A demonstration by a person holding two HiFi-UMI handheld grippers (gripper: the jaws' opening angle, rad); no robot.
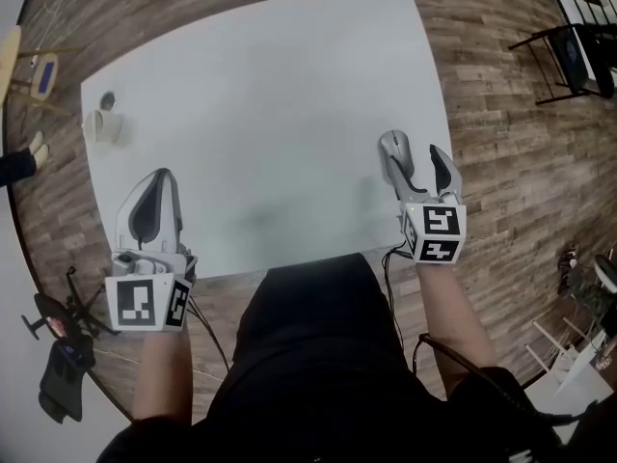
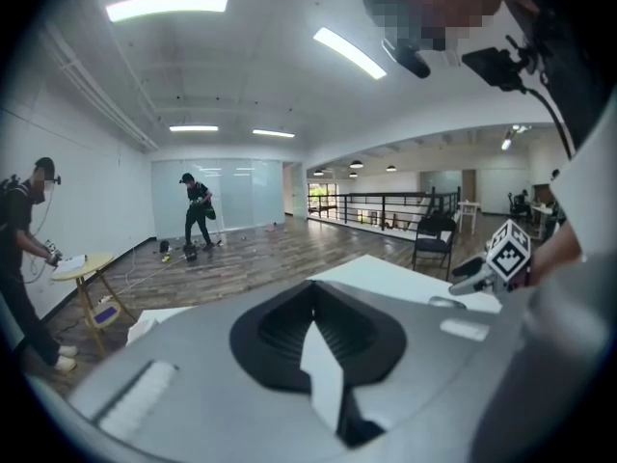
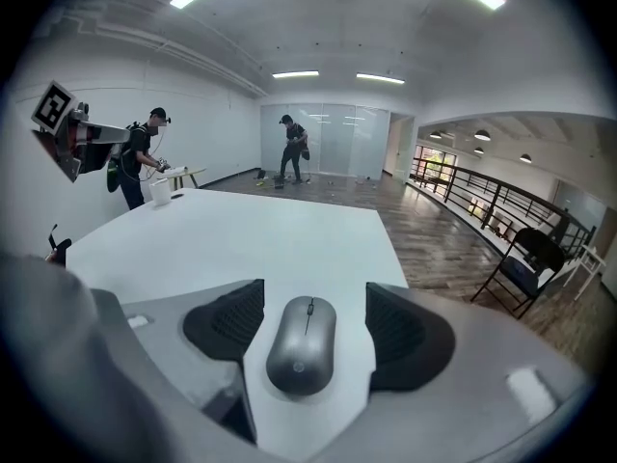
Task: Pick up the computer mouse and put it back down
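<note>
The left gripper (image 1: 159,183) is hovering over the near left edge of the white table (image 1: 260,114), its fingers pressing together with nothing between them; in the left gripper view (image 2: 310,292) only a thin sliver of table is showing below the pads. The grey mouse (image 3: 302,343) is lying flat on the table near its right edge, between the wide-spread fingers (image 3: 231,321) of the right gripper (image 3: 313,292), touching neither pad. From the head view, one finger is partly hiding the mouse (image 1: 393,147). A small logo on it is showing too tiny to read.
</note>
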